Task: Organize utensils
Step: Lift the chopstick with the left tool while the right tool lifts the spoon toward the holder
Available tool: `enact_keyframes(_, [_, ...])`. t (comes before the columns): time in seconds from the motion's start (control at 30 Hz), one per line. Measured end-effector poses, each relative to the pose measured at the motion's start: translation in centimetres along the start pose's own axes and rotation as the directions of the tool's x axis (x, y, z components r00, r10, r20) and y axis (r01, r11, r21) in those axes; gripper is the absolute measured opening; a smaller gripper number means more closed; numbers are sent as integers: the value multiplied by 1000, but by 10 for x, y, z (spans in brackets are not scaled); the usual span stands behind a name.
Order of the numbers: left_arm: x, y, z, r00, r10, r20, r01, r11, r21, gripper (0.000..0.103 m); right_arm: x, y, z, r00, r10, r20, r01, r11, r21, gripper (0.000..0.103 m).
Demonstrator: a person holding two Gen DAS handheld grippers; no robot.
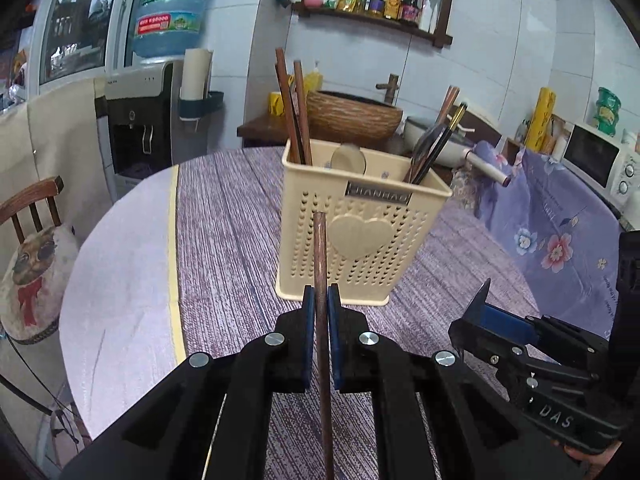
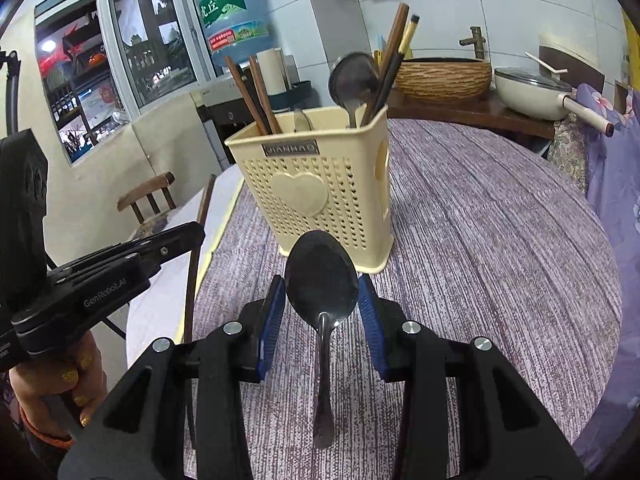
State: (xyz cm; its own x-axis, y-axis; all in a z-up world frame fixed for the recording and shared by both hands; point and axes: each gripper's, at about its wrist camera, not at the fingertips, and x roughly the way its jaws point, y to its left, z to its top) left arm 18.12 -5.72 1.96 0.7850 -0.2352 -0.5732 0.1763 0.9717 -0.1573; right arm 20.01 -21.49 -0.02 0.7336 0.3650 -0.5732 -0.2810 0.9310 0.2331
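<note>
A cream perforated utensil holder (image 1: 360, 240) (image 2: 320, 196) with a heart on its side stands on the round table and holds brown chopsticks (image 1: 294, 108) (image 2: 256, 96), dark chopsticks and spoons. My left gripper (image 1: 320, 300) is shut on a brown chopstick (image 1: 322, 320), held upright just in front of the holder. My right gripper (image 2: 322, 292) is shut on a metal spoon (image 2: 322, 280), bowl pointing up, in front of the holder. The left gripper with its chopstick also shows in the right wrist view (image 2: 120, 264).
The table wears a purple striped cloth (image 1: 224, 240) (image 2: 480, 240). A wooden chair (image 1: 32, 208) stands at the left. A water dispenser (image 1: 148, 120), a woven-pattern basin (image 1: 352, 116), a white pan (image 2: 532, 92) and a microwave (image 1: 600, 160) lie beyond the table.
</note>
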Motion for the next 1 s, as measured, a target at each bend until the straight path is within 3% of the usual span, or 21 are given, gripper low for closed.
enact_keyframes(0.4, [-41,5,14,993,-17,117,18,1000,-4,7,-22,17,20,998,34,56,-32,999,-42,38])
enact_keyframes(1.0, [-56,6,33,983,-59,174,59,998,8,7,-27,26,34,994,70,88,-65,996,-60,38])
